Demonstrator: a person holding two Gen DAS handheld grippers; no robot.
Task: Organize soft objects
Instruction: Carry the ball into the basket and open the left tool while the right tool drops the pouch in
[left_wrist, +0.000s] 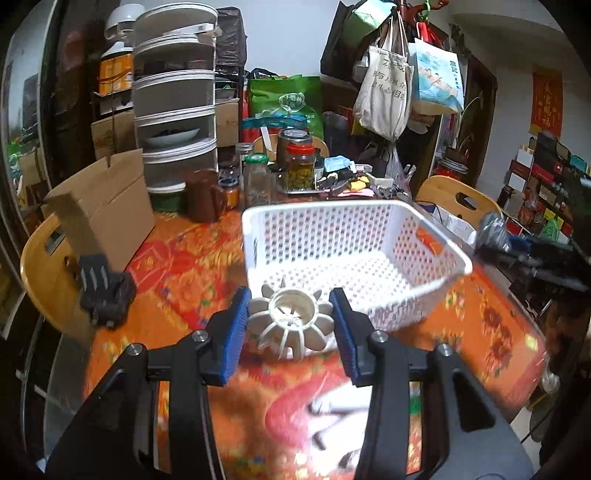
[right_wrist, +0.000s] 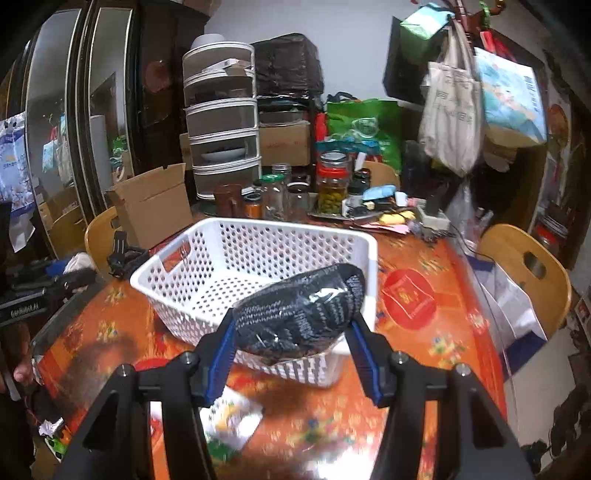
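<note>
My left gripper (left_wrist: 291, 314) is clamped on a pale finned ring (left_wrist: 291, 321), a soft-looking white piece with petal-like ribs around a round hole; both blue pads (left_wrist: 236, 328) press its sides, and it hangs above the orange patterned tablecloth (left_wrist: 177, 280), just at the near edge of the white perforated basket (left_wrist: 354, 251). My right gripper (right_wrist: 291, 328) grips a dark knitted bundle in clear wrap (right_wrist: 303, 310), pinched between the blue pads (right_wrist: 221, 350) and lifted over the near corner of the basket (right_wrist: 258, 254), whose bottom shows bare through the holes. A small white and green packet (right_wrist: 232, 421) lies on the cloth near me, just below that gripper, blurred. On the left side a black clamp-like object (left_wrist: 105, 291) sits at the table edge beside a cardboard box (left_wrist: 107, 210). At the far side stand jars, among them one with green pickles (left_wrist: 299, 166), and a tall white tiered food cover (left_wrist: 173, 99).
</note>
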